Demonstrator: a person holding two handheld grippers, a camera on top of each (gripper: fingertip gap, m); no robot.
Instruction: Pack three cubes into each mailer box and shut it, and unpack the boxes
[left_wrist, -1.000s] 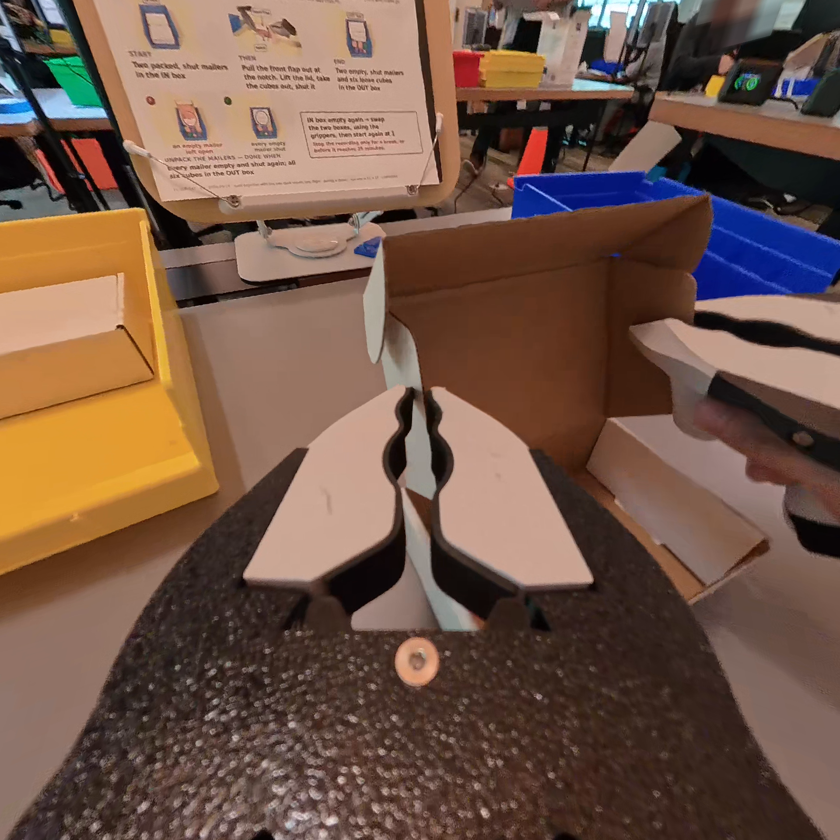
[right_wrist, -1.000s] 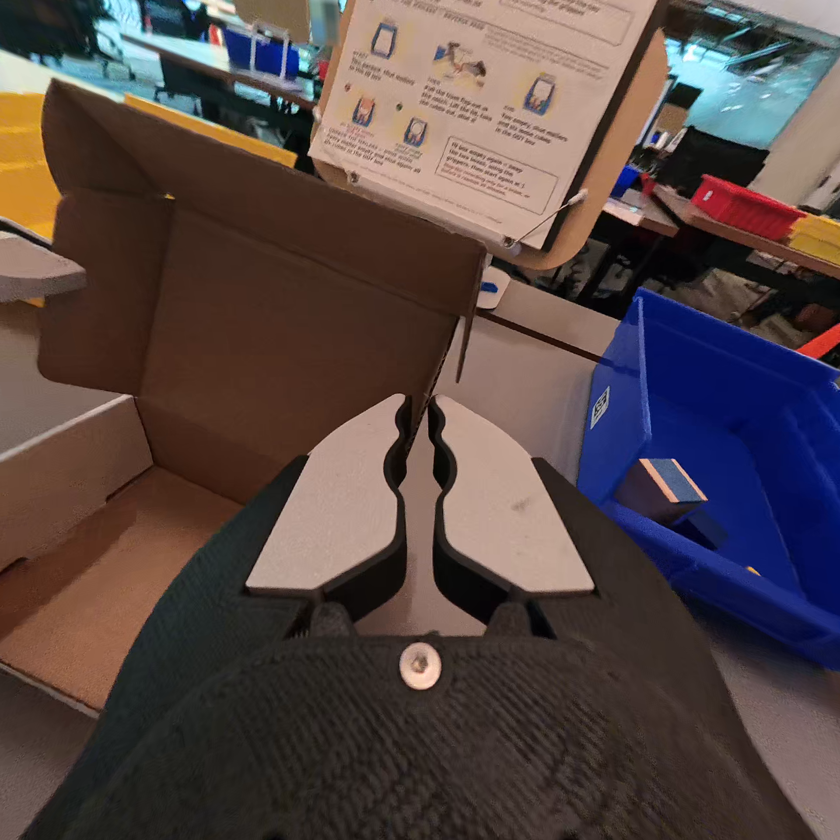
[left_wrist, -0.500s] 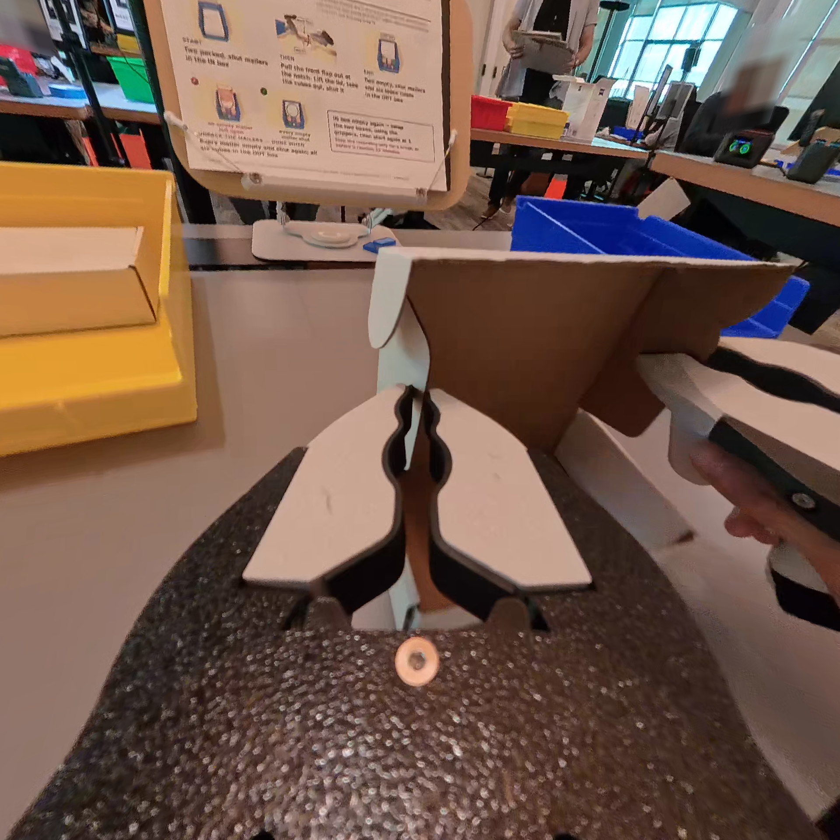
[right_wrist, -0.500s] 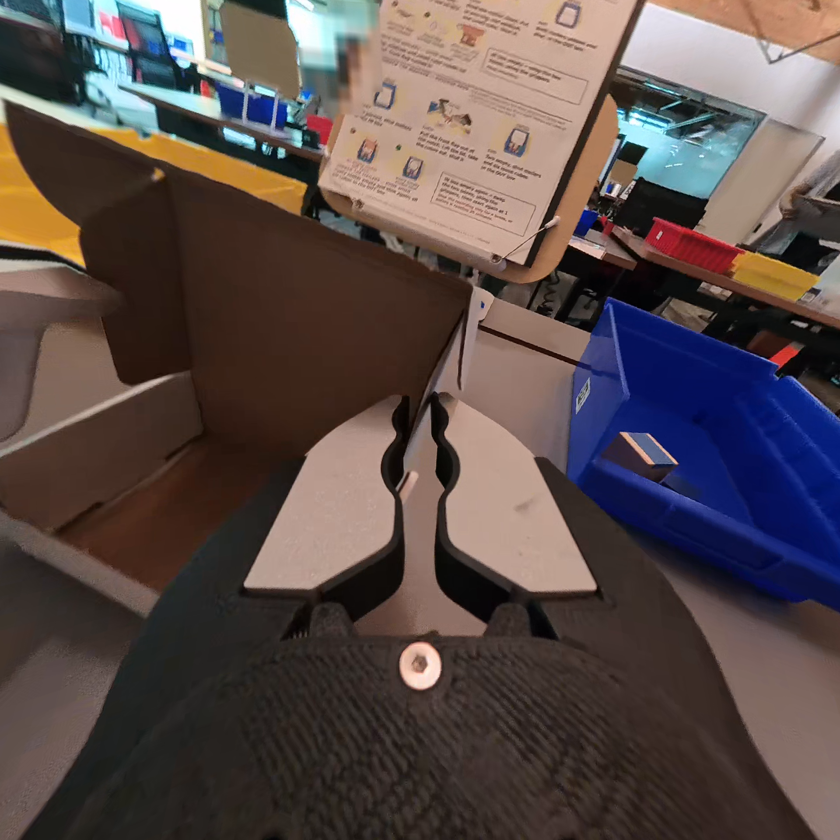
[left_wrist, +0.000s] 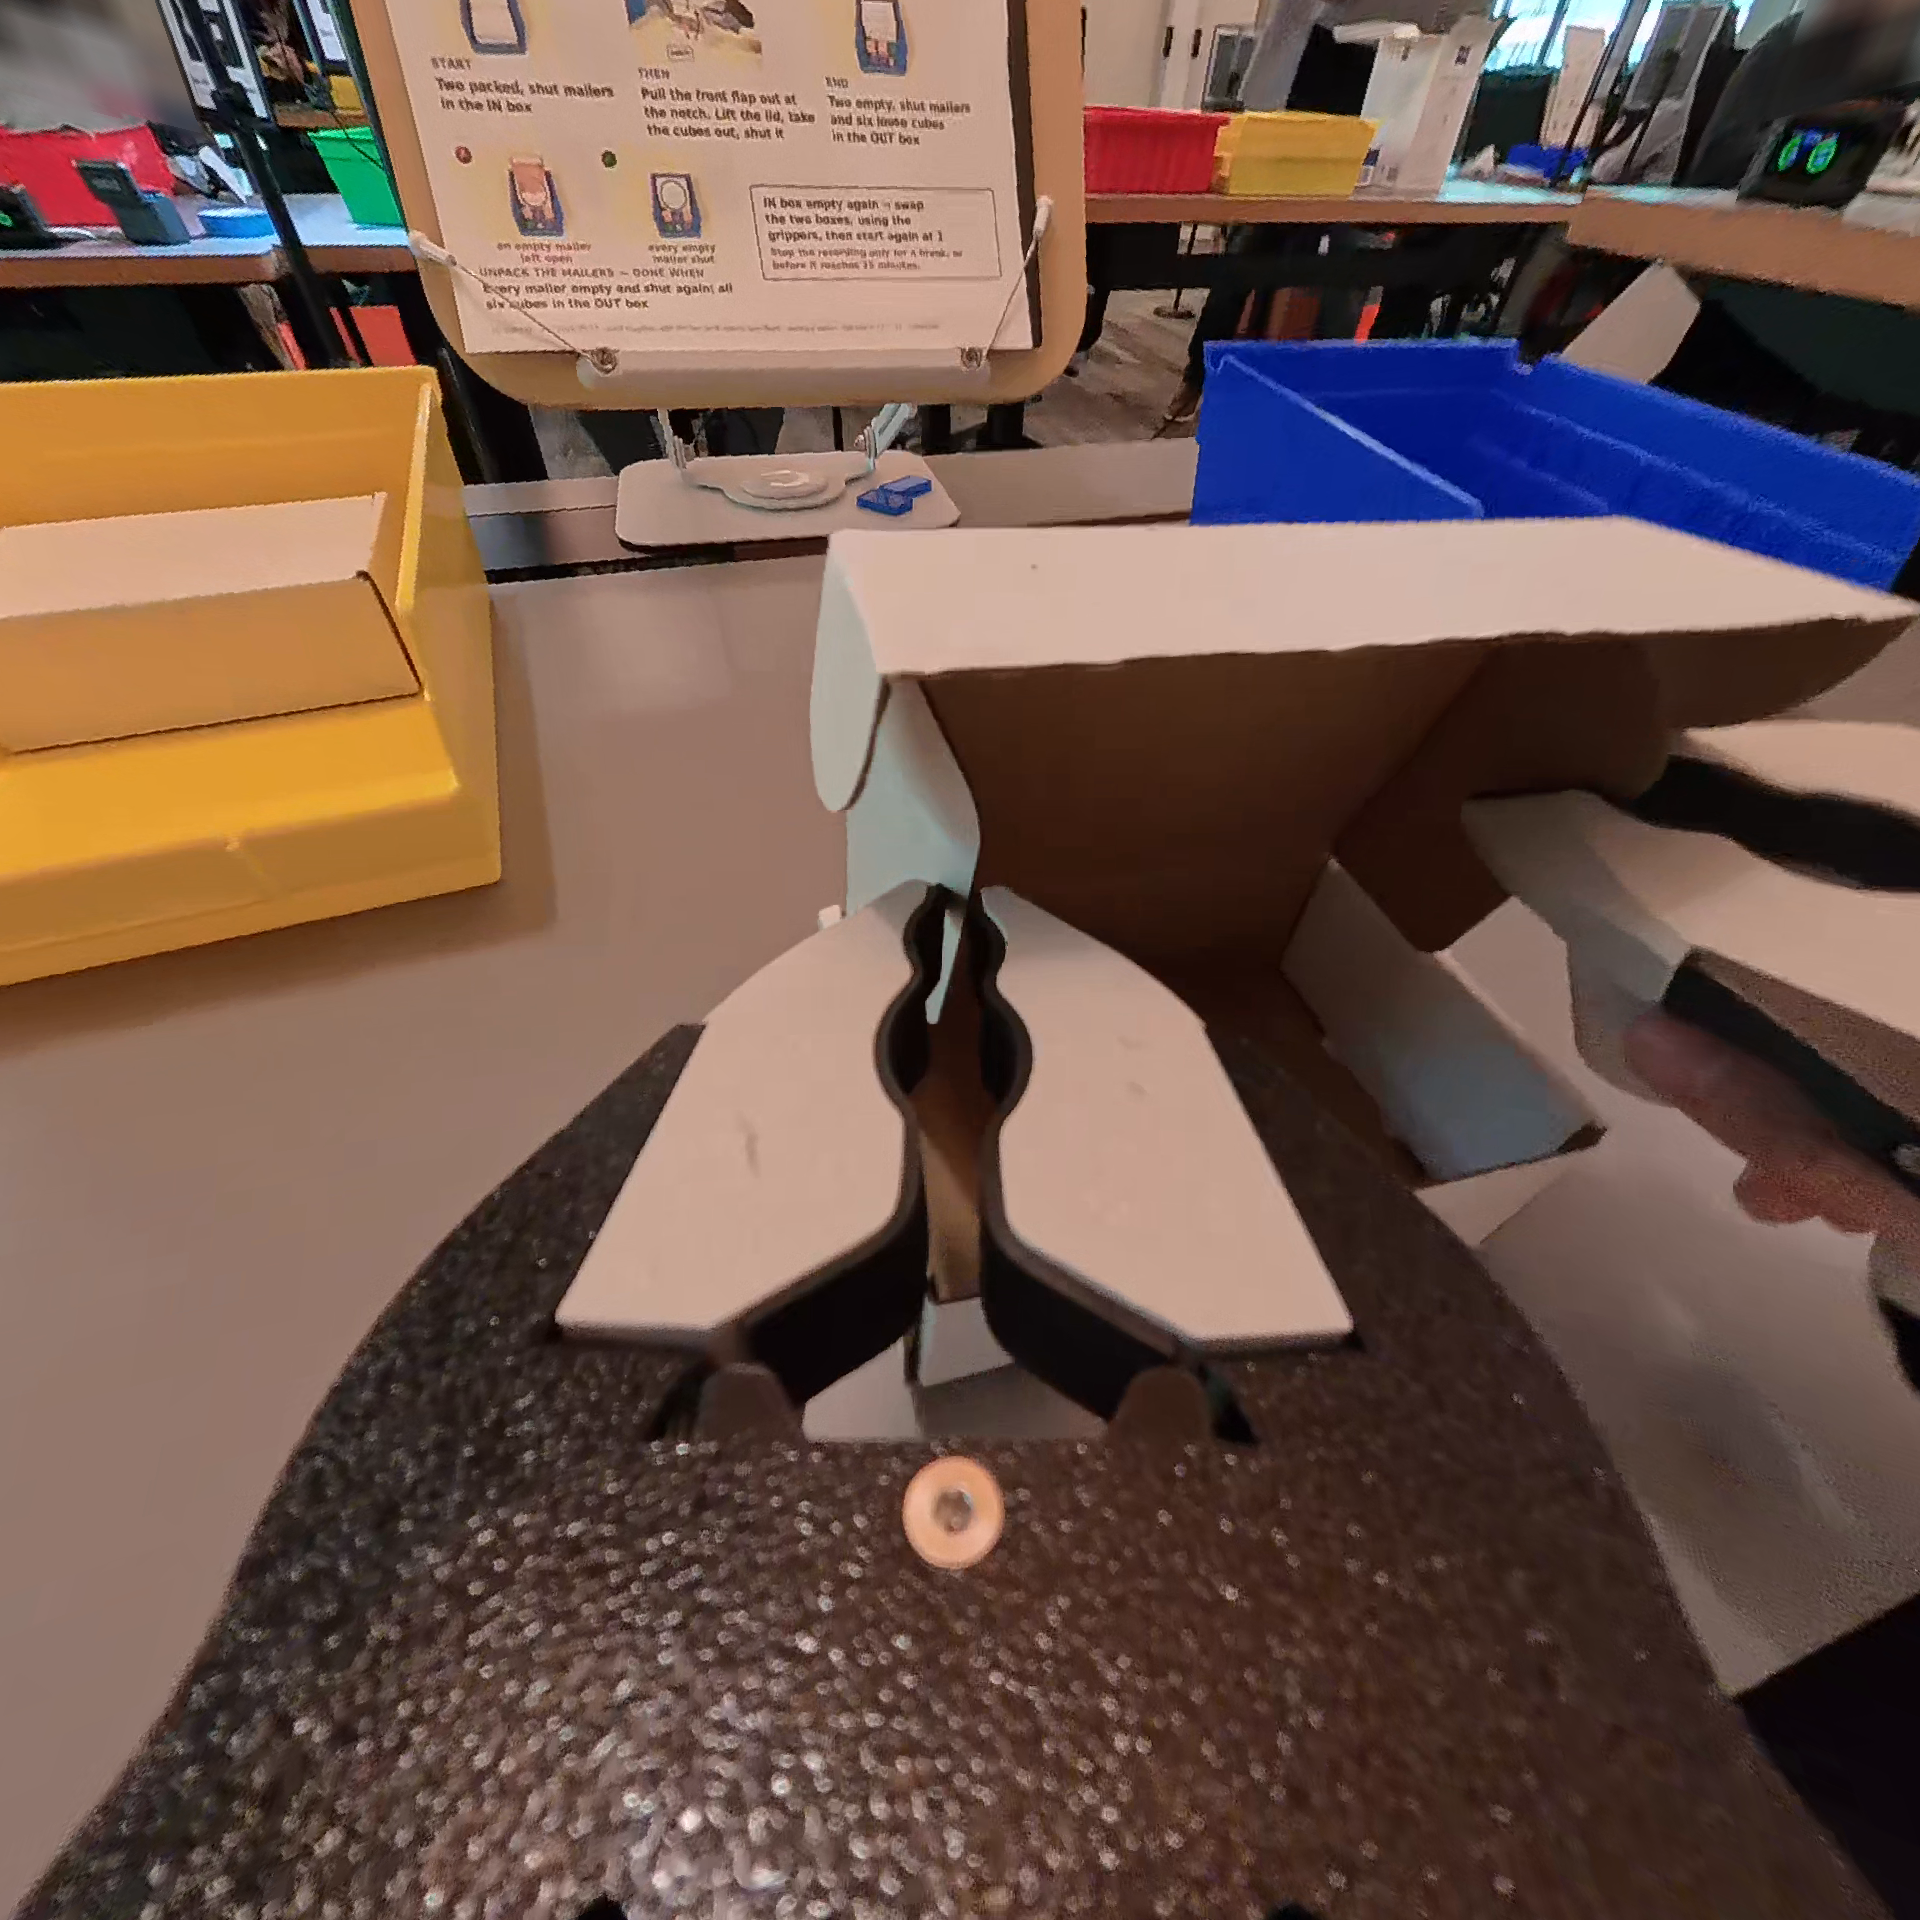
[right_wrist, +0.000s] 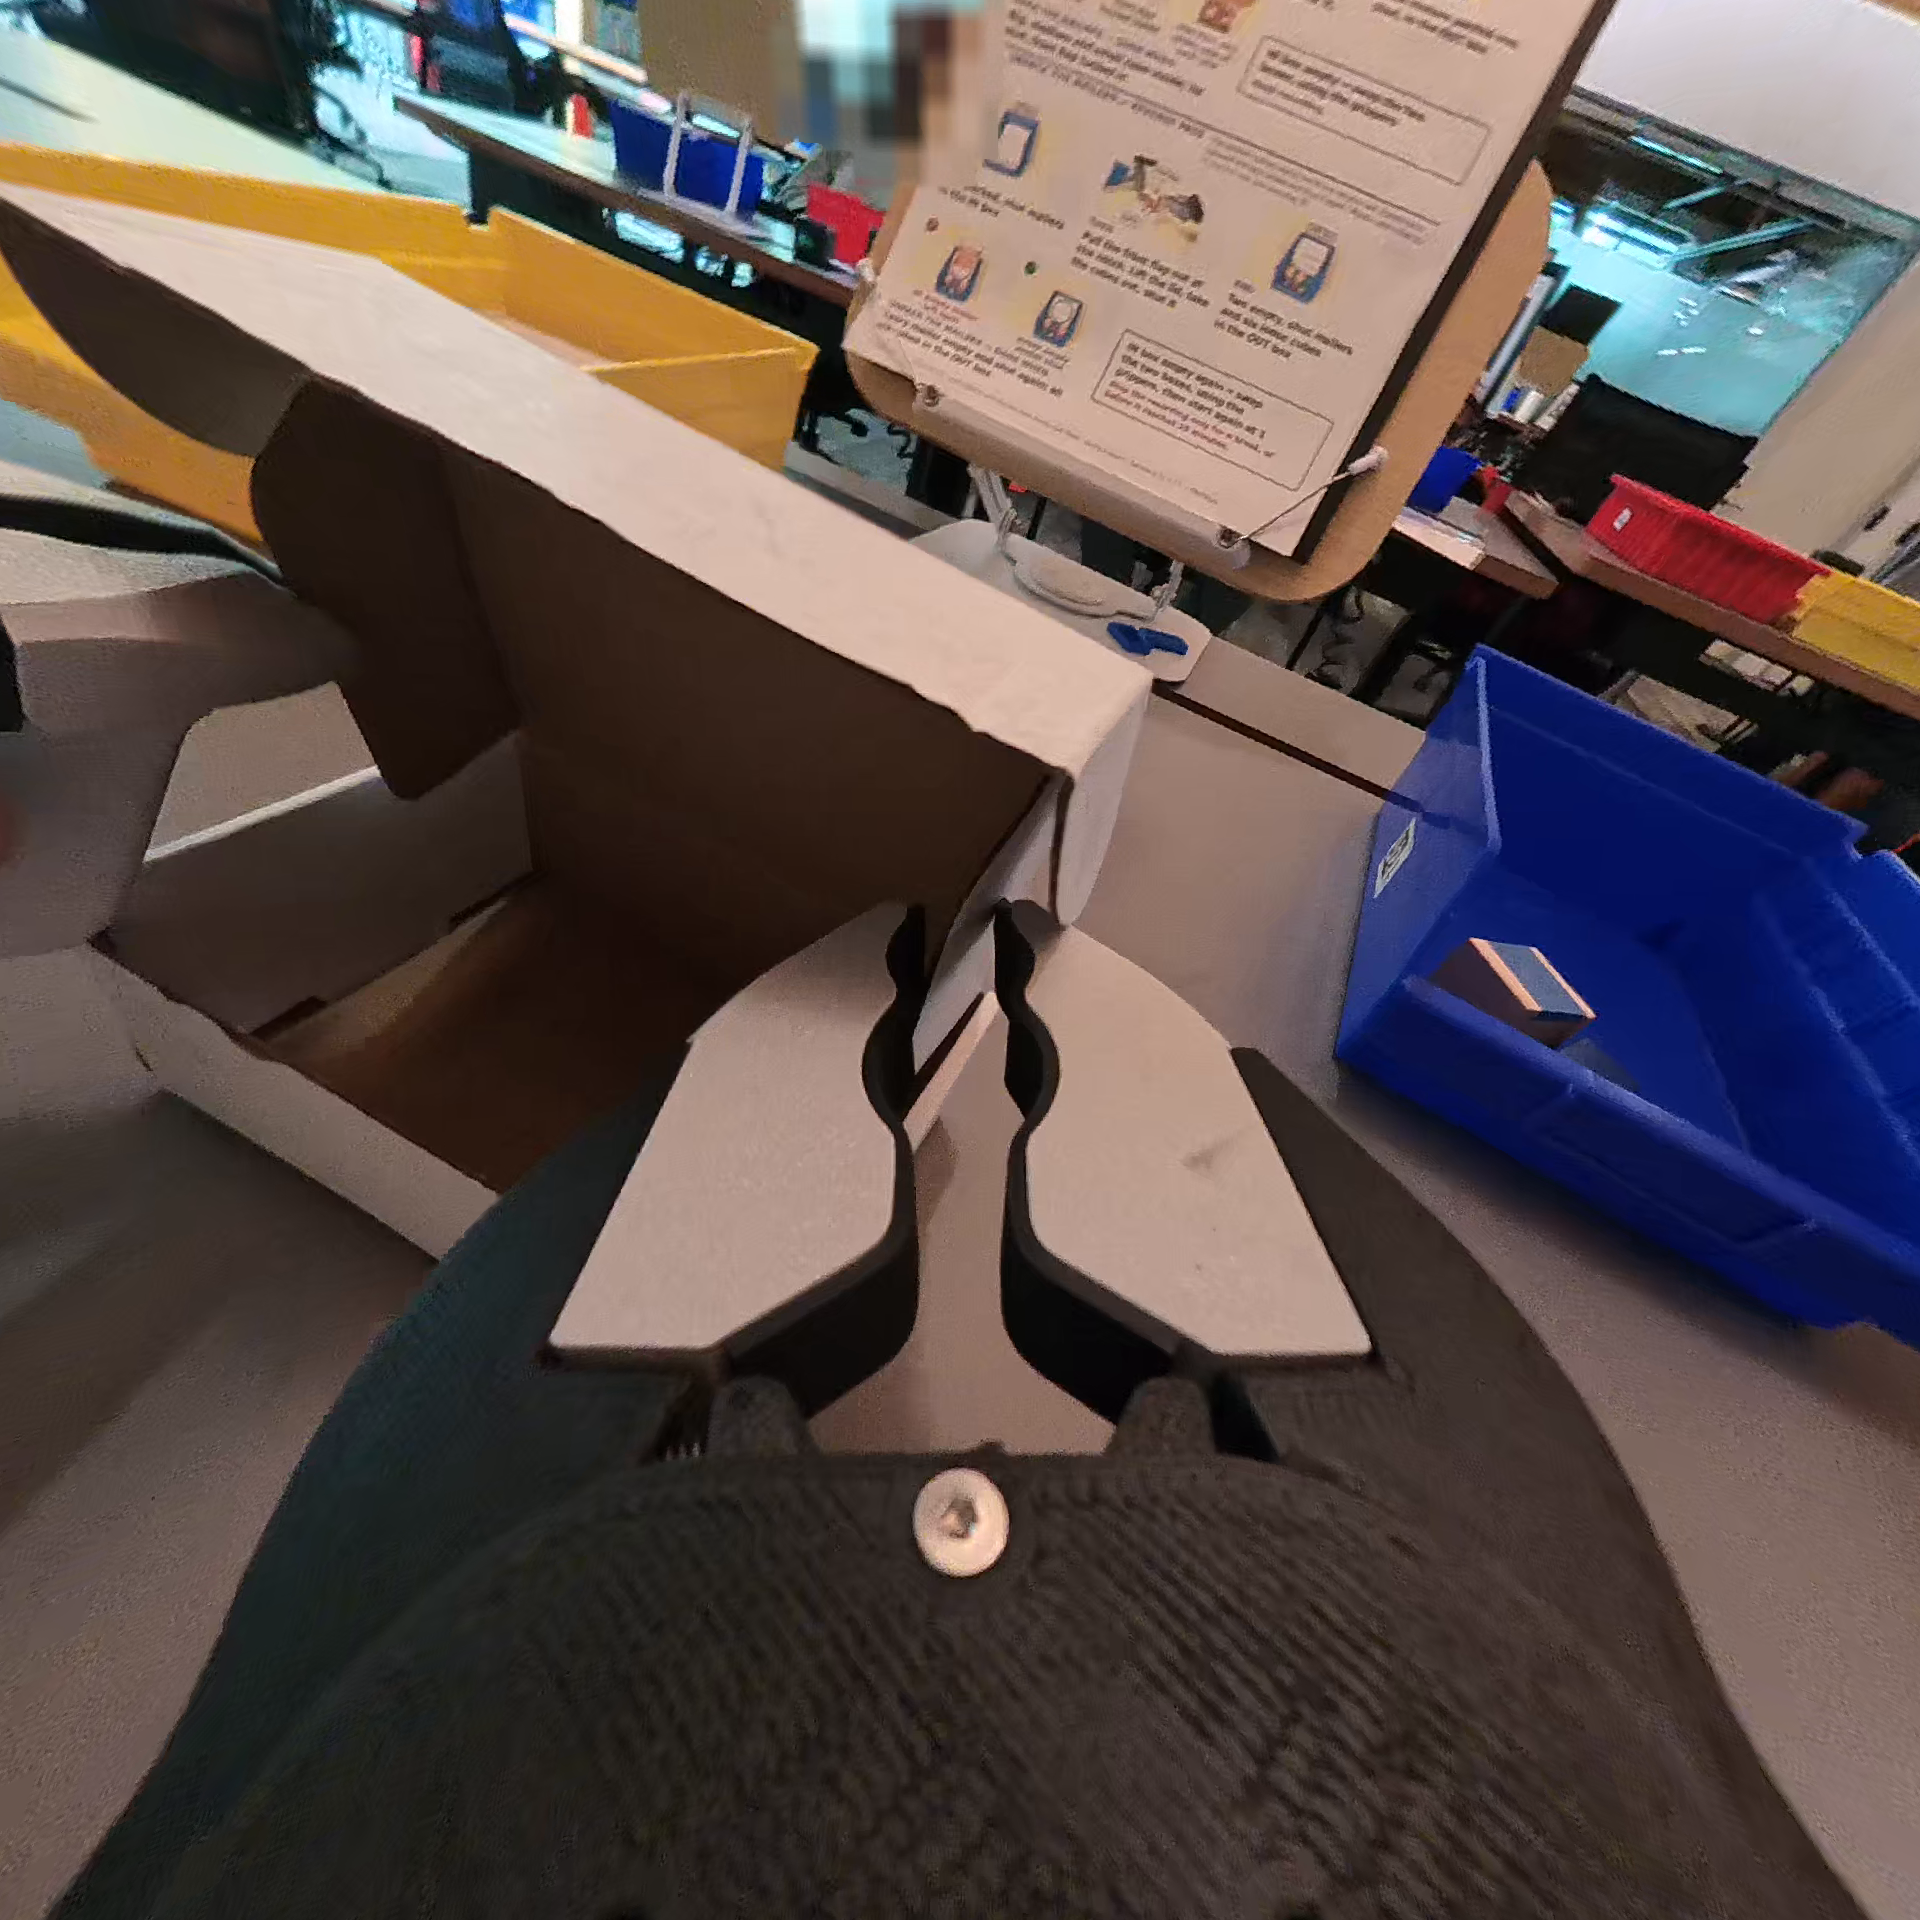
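An open white mailer box sits on the grey table, its lid (left_wrist: 1299, 603) tilted forward over the base (left_wrist: 1423, 1049). My left gripper (left_wrist: 961, 914) is shut on the lid's left side flap (left_wrist: 894, 831). My right gripper (right_wrist: 951, 925) is shut on the lid's right side flap (right_wrist: 961, 987); it also shows in the left wrist view (left_wrist: 1558, 862). The lid (right_wrist: 727, 540) overhangs the brown floor of the base (right_wrist: 436, 1049), and no cube shows on the part I can see. One blue-topped cube (right_wrist: 1517, 987) lies in the blue bin (right_wrist: 1662, 1143).
A yellow bin (left_wrist: 208, 831) at the left holds a second, shut mailer (left_wrist: 187, 623). The blue bin (left_wrist: 1558, 447) stands at the back right. An instruction board on a stand (left_wrist: 727, 187) is behind the box. A hand (left_wrist: 1766, 1143) holds the right gripper. The gap from one gripper's tips to the other's is roughly 12 centimeters.
The lid has swung down from upright to roughly level over the base. Both grippers stayed shut on its side flaps and moved with it.
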